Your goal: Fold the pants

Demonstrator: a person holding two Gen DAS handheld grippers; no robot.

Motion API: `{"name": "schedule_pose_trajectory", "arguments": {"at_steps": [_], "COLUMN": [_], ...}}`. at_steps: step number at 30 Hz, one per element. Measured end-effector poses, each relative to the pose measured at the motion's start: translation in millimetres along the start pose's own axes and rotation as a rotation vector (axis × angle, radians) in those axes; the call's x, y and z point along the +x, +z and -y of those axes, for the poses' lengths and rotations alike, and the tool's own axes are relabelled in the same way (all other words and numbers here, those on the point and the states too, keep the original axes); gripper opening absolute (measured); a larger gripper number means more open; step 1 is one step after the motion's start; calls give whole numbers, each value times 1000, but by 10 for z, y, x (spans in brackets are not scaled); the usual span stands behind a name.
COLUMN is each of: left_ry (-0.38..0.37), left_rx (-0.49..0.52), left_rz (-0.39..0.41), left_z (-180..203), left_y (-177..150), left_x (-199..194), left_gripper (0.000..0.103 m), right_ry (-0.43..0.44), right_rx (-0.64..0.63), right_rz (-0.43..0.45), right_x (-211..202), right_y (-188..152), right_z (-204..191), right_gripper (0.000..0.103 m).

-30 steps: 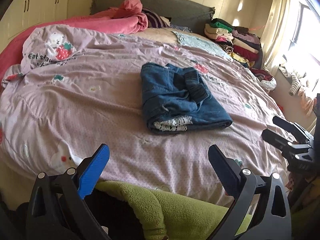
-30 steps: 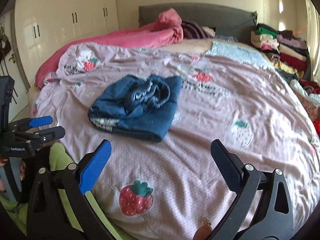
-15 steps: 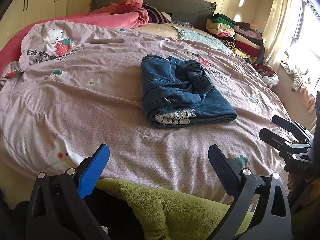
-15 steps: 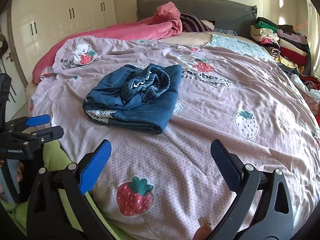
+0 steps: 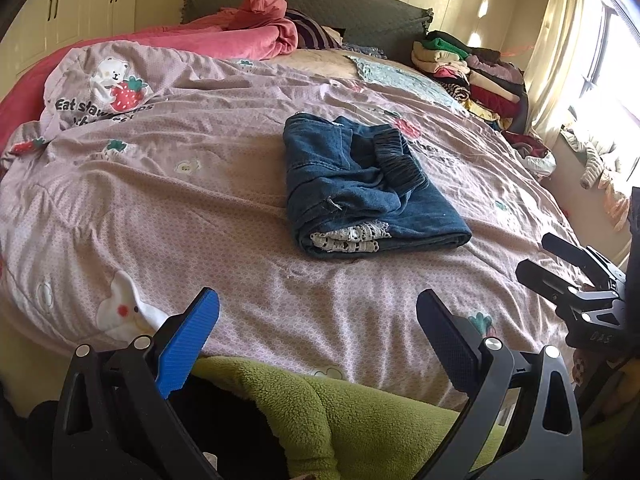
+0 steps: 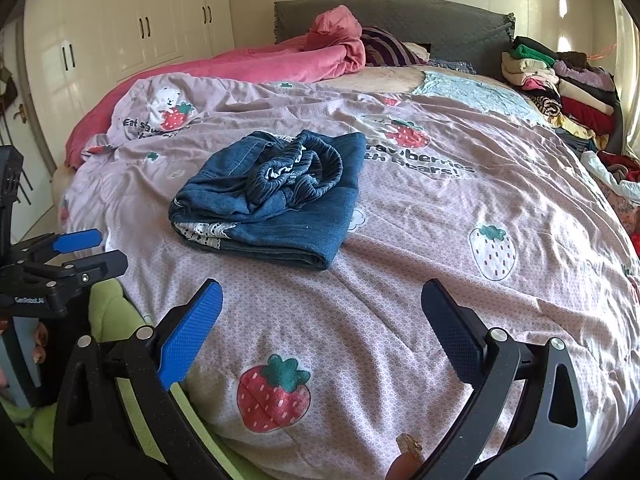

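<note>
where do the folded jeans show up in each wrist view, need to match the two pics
Left wrist view: the folded jeans lie just right of centre on the strawberry duvet, lace trim facing the camera.
Right wrist view: the folded jeans lie left of centre, elastic waistband bunched on top.
Shared landmark: the pink blanket by the grey headboard.

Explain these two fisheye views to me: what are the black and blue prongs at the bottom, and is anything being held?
Each picture comes from a camera on a handheld two-finger gripper, looking along its fingers. The left wrist view shows the left gripper; the right wrist view shows the right gripper. Both are open and hold nothing. Each also appears at the edge of the other's view. On the pink strawberry bedspread lie the folded blue pants, with a white lace hem showing at the near edge. A stack of folded clothes sits at the bed's far right, by the headboard.
</note>
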State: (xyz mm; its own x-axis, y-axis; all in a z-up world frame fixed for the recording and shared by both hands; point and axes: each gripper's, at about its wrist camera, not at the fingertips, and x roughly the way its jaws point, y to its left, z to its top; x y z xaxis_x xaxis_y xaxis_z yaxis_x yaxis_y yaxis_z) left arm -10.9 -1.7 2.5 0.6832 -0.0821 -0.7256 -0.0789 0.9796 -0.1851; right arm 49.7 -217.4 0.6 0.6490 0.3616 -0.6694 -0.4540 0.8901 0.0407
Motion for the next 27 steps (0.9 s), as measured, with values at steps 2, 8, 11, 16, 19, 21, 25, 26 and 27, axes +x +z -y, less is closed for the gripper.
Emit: {"name": "schedule_pose_trajectory", "arguments": {"at_steps": [2, 8, 11, 16, 19, 21, 25, 26, 27], "left_ry": [-2, 2, -2, -3, -3, -6, -9, -6, -5], "left_rx": [0, 3, 5, 5, 6, 5, 4, 5, 4], "left_rz": [2, 2, 4, -1, -3, -2, -3, -3, -3], "left_z": [-2, 6, 16, 24, 32, 26, 26, 25, 22], "left_y": [6, 0, -3, -2, 4, 3, 6, 6, 8], "left_x": [-12, -20, -34, -35, -41, -37, -35, -36, -32], "left_gripper": [99, 99, 99, 99, 99, 99, 99, 99, 99], "right_ry": [0, -1, 0, -3, -2, -3, -3, -3, -3], "right_rx": [1, 0, 0, 1, 0, 0, 0, 1, 1], "right_rz": [1, 2, 1, 1, 1, 2, 1, 1, 1], "right_x": [0, -12, -10, -12, -14, -13, -11, -12, -16], "right_y": [-1, 14, 19, 13, 18, 12, 12, 8, 12], "right_z": [-1, -7, -7, -12, -11, -14, -16, -17, -18], "right_gripper": [94, 94, 94, 94, 94, 94, 94, 94, 94]}}
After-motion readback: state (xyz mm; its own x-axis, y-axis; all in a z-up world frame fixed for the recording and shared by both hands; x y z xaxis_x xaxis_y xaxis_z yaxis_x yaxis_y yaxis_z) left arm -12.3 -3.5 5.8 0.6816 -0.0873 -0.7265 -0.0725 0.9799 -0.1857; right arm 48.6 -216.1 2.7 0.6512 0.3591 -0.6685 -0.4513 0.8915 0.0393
